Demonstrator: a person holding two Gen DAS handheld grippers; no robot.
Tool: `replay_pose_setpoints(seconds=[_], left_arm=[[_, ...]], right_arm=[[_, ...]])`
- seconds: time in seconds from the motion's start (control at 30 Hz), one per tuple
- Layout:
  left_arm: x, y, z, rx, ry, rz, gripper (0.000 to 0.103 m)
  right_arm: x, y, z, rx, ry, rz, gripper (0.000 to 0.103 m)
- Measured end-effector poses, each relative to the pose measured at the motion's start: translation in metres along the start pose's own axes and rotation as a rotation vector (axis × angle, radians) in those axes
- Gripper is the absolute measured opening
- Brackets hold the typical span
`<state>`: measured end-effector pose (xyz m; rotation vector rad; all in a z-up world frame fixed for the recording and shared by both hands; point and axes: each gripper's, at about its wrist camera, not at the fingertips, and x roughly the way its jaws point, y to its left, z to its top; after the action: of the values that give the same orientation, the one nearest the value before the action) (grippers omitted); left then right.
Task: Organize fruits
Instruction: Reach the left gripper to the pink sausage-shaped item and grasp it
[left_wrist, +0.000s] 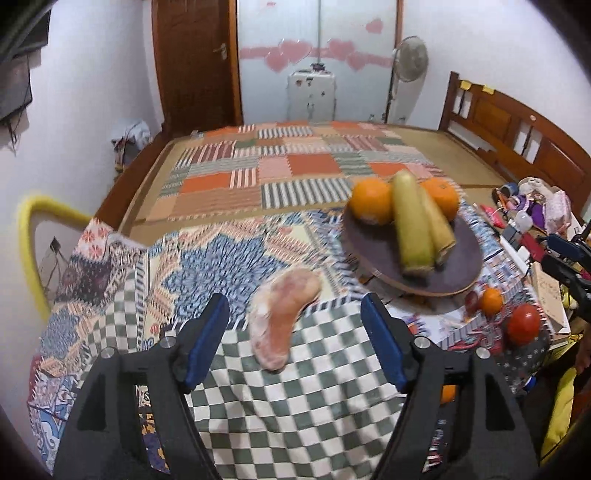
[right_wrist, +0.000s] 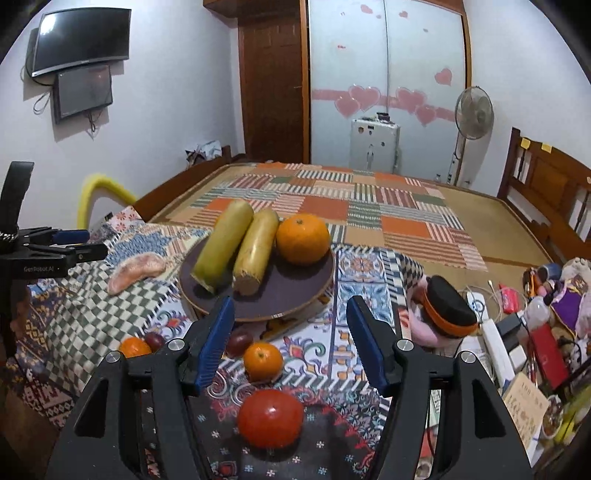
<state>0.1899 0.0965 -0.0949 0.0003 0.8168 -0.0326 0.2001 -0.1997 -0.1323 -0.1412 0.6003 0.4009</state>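
Pink and mottled, the curved sweet potato (left_wrist: 282, 317) lies on the green-and-white checked cloth (left_wrist: 295, 398) in the lower middle of the left wrist view, directly ahead of the left gripper (left_wrist: 295, 332) and between the lines of its two blue pads. Its long axis runs from the lower middle up toward the upper right, slanted across the gap and not square to it. These jaws stand well apart and hold nothing; the pads do not touch the piece.

At the upper right of the same view sits the dark round plate (left_wrist: 461, 251), already carrying two oranges and two long yellow-green pieces laid side by side. Judging from that, the plate is where the loose fruit is meant to go.

From the right wrist view, the right gripper (right_wrist: 291, 343) also has its jaws parted and empty. A red tomato (right_wrist: 270, 419) lies at the lower middle, close in front of them, and a small orange (right_wrist: 263, 361) sits just beyond it, between the pads' lines. Another small orange (right_wrist: 133, 347) and two dark plums lie toward the lower left. The plate is at the centre, beyond these.

So each hand has its own near piece: left for the sweet potato, right for the tomato. For the left, the jaws would probably need a slight roll so the pads close across the narrow width.
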Motion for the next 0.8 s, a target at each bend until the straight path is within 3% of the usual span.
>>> replay_pose_setpoints(seconds=[0.1, 0.27, 0.5, 0.8], left_arm=[[0.018, 0.006, -0.005, 0.000, 0.035, 0.000, 0.069], [0.052, 0.016, -0.014, -0.007, 0.111, -0.001, 0.049], [0.071, 0.018, -0.020, -0.003, 0.145, -0.010, 0.041], [0.064, 0.014, -0.022, 0.005, 0.141, -0.015, 0.034]], right_arm=[[0.007, -0.002, -0.005, 0.009, 0.022, -0.007, 0.060], [0.016, -0.007, -0.008, 0.018, 0.040, -0.016, 0.060], [0.022, -0.009, -0.010, 0.015, 0.050, -0.027, 0.060], [0.010, -0.012, -0.012, 0.020, 0.045, -0.025, 0.060]])
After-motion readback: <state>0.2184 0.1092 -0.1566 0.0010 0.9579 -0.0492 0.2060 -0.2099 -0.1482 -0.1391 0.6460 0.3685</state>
